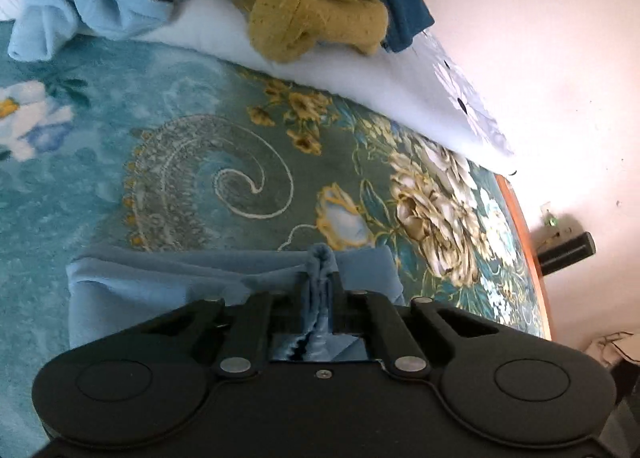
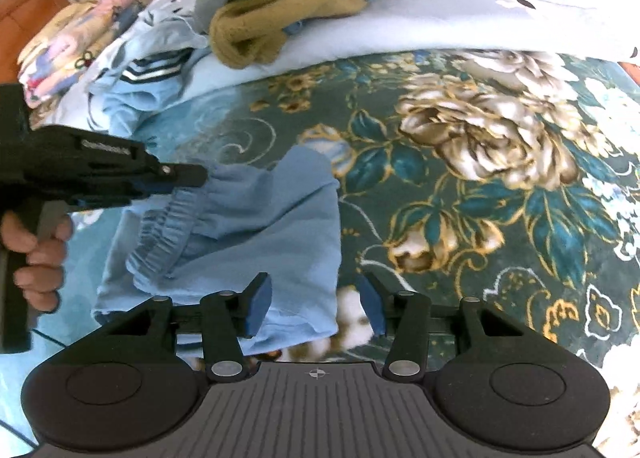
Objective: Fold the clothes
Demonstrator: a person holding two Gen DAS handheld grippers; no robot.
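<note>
Left claw (image 1: 320, 274) clamped tight on the gathered waistband of the light blue shorts (image 2: 256, 226), which hang from it onto the floral bed cover (image 2: 460, 186). Right claw (image 2: 316, 300) parted about halfway, nothing between its pads (image 2: 256, 304); shorts' lower edge lies just ahead and left of it. Unfolded clothes pile (image 2: 280, 18) well beyond both claws.

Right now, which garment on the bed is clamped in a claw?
The plain light blue garment, pinched at its gathered waistband by the left claw. The mustard, grey and striped pieces lie untouched in the pile.
</note>
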